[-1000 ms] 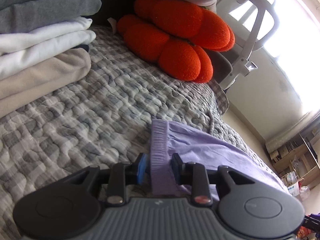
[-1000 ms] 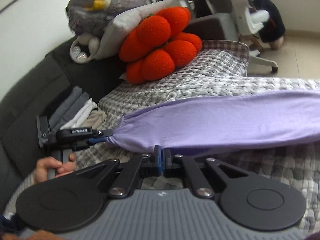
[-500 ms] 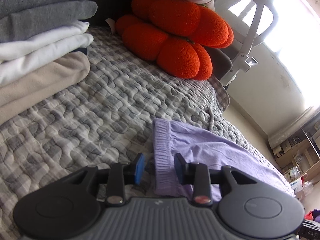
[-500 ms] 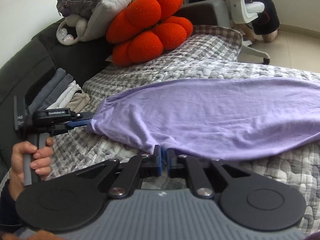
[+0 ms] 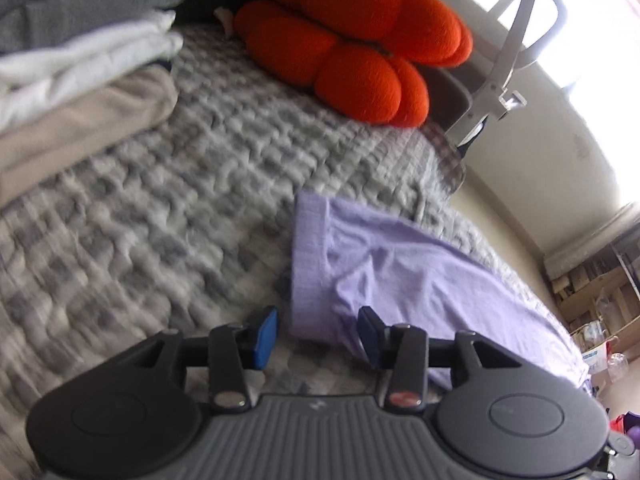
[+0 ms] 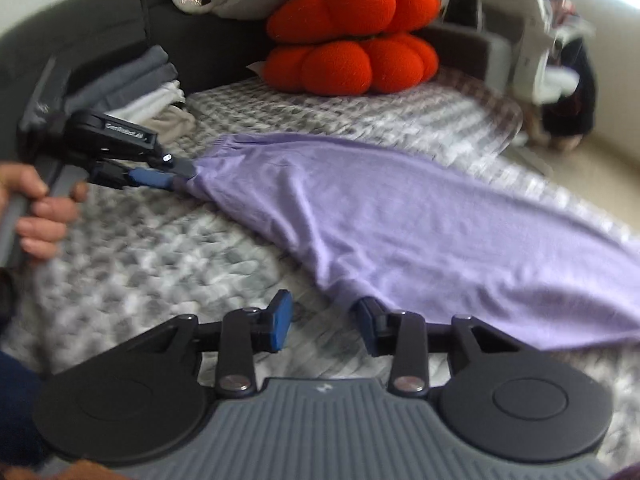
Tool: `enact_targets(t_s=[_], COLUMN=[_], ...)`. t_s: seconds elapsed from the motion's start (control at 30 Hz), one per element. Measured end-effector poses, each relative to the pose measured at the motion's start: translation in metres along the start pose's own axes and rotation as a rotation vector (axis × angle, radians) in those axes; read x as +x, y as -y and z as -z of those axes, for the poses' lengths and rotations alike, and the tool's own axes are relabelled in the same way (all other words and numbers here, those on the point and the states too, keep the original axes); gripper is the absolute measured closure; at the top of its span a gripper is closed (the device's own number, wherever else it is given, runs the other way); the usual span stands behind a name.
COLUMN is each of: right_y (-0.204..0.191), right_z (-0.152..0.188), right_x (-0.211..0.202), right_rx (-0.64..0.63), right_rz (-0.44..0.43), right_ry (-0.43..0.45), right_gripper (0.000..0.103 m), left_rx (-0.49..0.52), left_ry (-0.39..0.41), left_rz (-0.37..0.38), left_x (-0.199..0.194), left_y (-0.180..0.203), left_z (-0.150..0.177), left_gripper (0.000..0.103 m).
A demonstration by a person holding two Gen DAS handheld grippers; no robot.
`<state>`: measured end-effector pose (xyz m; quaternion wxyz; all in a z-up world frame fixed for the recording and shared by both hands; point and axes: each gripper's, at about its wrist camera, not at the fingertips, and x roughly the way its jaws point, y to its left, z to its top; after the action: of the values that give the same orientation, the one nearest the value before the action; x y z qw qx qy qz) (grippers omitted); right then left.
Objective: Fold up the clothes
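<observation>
On the far left we see a pile of folded clothes (image 6: 132, 88), grey on top, then white, then tan, by the dark sofa back. Next is our left claw (image 5: 316, 332). Its blue pads (image 5: 266, 330) are wide apart w/ nothing pinched. The ribbed hem of the purple garment (image 5: 400, 276) lies just in front, btwn the pads but not squeezed.

The purple garment lies long & flat on the grey checked quilt (image 5: 160, 220), hem near the left claw, the rest running off to the right. It looks thin, soft & light, so we think it'll flop & bunch if we grab the middle. It prob. won't slip much on the bumpy quilt. Best spots to pinch, we think: the thick ribbed hem at the left corner & the near edge.

Our right claw (image 6: 322, 328) is open wide too, holding nothing. One pad (image 6: 366, 322) sits right at the near edge of the cloth, maybe touching; can't tell, it's blurry.

Behind is an orange puffy cushion (image 6: 352, 36), and far right a white chair (image 5: 516, 40).
</observation>
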<state>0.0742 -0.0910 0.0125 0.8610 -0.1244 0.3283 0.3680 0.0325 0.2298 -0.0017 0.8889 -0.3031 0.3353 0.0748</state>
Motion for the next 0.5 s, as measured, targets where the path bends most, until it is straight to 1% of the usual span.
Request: enact_targets(t_s=[0.03, 0.1, 0.17, 0.2, 0.27, 0.33, 0.37, 0.4, 0.5], right_y=[-0.002, -0.003, -0.003, -0.001, 0.006, 0.016, 0.02, 0.022, 0.022], right_z=[0.0, 0.0, 0.0, -0.001, -0.005, -0.007, -0.009, -0.009, -0.011], right_x=[0.002, 0.007, 0.009, 0.007, -0.004, -0.015, -0.02, -0.022, -0.021], right_rx=[-0.019, -0.033, -0.037, -0.024, 0.031, 0.099, 0.129, 0.149, 0.142], right_rz=[0.021, 0.038, 0.05, 0.046, 0.015, -0.031, -0.049, -0.066, -0.07], right_ry=[0.005, 0.005, 0.006, 0.016, 0.057, 0.096, 0.111, 0.115, 0.091], right_gripper=[0.063, 0.063, 0.084, 0.099, 0.099, 0.099, 0.099, 0.099, 0.1], left_rx=[0.003, 0.009, 0.016, 0.022, 0.031, 0.037, 0.029, 0.021, -0.042], left_ry=[-0.001, -0.004, -0.007, -0.006, 0.005, 0.017, 0.028, 0.04, 0.063], left_rz=[0.002, 0.005, 0.012, 0.025, 0.024, 0.025, 0.026, 0.028, 0.059], left_x=[0.001, 0.003, 0.004, 0.005, 0.006, 0.008, 0.009, 0.01, 0.009], left_y=[0.002, 0.005, 0.009, 0.01, 0.011, 0.012, 0.009, 0.007, -0.004], left_z=[0.002, 0.006, 0.01, 0.011, 0.014, 0.016, 0.016, 0.017, 0.014], left_gripper=[0.057, 0.051, 0.051, 0.05, 0.051, 0.055, 0.067, 0.074, 0.077])
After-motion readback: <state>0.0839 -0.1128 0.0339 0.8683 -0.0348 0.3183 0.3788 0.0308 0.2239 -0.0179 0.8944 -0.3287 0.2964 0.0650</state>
